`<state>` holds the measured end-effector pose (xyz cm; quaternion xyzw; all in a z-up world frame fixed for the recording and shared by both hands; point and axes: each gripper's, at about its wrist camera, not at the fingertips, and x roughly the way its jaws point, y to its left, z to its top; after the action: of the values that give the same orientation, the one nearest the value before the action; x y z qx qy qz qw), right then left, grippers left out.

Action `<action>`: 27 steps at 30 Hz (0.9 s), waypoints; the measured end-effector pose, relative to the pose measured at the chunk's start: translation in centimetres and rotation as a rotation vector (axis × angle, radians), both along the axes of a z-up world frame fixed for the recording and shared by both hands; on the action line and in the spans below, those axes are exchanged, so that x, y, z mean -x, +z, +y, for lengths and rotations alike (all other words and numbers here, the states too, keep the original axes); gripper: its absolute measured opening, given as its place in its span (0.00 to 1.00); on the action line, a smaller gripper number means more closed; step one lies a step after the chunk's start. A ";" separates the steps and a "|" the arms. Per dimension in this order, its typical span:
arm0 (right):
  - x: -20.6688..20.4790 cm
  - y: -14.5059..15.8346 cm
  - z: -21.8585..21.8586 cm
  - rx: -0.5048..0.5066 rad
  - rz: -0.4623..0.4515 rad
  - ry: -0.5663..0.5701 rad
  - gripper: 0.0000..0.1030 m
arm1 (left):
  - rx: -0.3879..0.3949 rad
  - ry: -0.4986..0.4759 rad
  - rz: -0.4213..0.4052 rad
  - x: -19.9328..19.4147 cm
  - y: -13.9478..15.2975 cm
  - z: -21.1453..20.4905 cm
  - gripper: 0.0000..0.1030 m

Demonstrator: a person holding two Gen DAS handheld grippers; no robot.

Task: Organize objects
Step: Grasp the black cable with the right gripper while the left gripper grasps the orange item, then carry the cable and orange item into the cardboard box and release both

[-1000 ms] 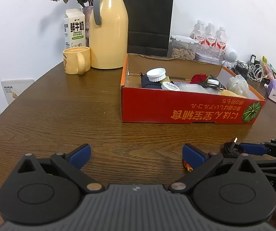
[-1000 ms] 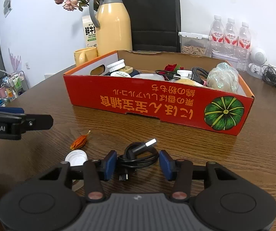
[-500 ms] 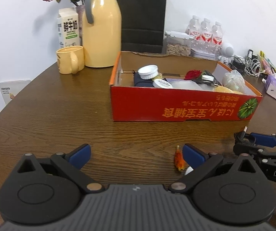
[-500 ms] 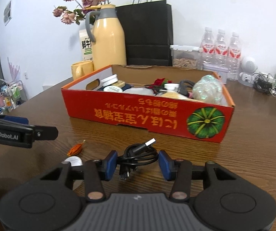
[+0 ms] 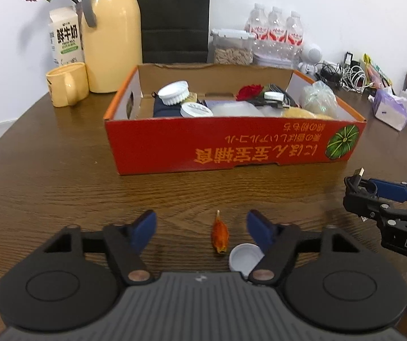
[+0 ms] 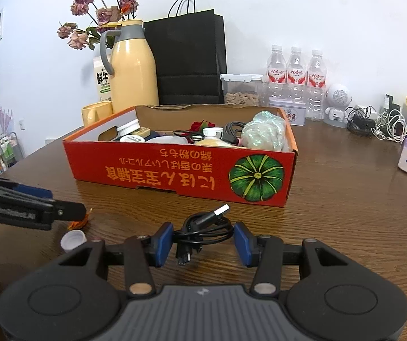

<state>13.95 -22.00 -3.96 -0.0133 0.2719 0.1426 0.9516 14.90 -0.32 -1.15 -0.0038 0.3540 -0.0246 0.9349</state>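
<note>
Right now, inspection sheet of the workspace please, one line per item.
Surface: brown wooden table.
Job's things: red cardboard box, partly filled; orange petal and white bottle cap loose in front of it.
Clutter: yellow jug, mug, milk carton, black paper bag, water bottles.
Grippers: left hand-held gripper closing around the petal; right hand-held gripper shut on coiled USB cable.
Cables: tangle by the wall.
Surroundings: white wall.

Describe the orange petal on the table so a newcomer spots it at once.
Start at the red cardboard box on the brown wooden table. On the bare wood nearer the camera lies a small orange dried petal. The white plastic bottle cap beside it is round; the petal is pointed.
</note>
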 end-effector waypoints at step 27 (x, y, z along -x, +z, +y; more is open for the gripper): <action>0.4 0.6 0.4 0.007 -0.026 0.037 0.44 | 0.017 0.014 -0.060 0.1 1.1 0.3 0.13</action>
<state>13.55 -21.61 -3.39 -0.0232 0.2596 0.1589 0.9523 14.75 0.03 -0.05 -0.0137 0.3256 -0.0210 0.9452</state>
